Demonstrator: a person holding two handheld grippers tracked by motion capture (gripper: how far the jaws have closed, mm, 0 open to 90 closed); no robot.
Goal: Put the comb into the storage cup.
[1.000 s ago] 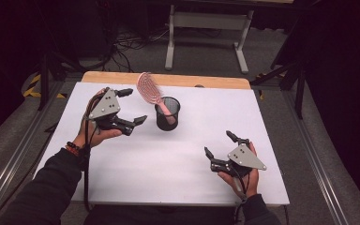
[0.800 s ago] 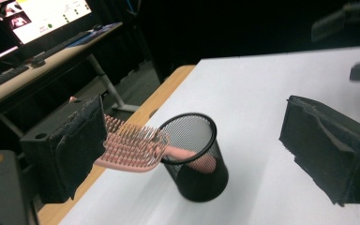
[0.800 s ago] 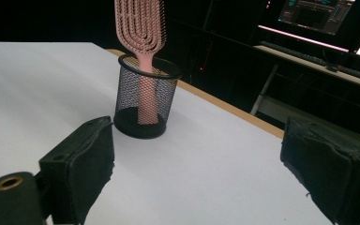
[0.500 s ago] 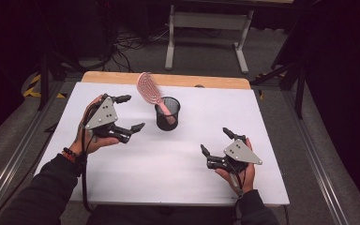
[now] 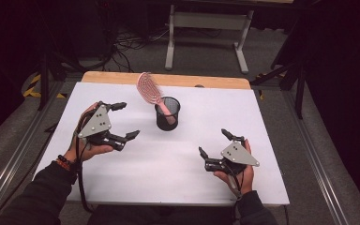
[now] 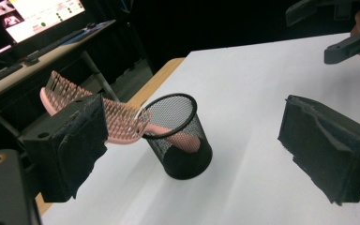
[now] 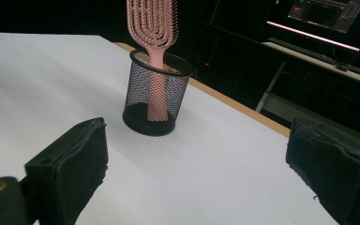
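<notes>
A pink hairbrush (image 5: 148, 87) stands handle-down in a black mesh cup (image 5: 168, 118) at the middle of the white table (image 5: 178, 178), its head leaning left over the rim. My left gripper (image 5: 129, 120) hovers just left of the cup, open and empty; in the left gripper view the cup (image 6: 180, 140) and brush (image 6: 122, 117) lie beyond its pads (image 6: 82, 145). My right gripper (image 5: 212, 141) is at the near right, clear of the cup. Its jaws have just been opening and are now open with nothing between them. In the right gripper view the cup (image 7: 155, 96) stands ahead.
A wooden strip (image 5: 168, 78) runs along the table's far edge. Beyond it stand a white metal frame (image 5: 206, 21) and cables on the floor. Metal rails flank the table on both sides.
My left gripper has drawn back from the cup toward the person and sunk a little. The right gripper's jaws stand slightly wider; that hand has barely moved.
</notes>
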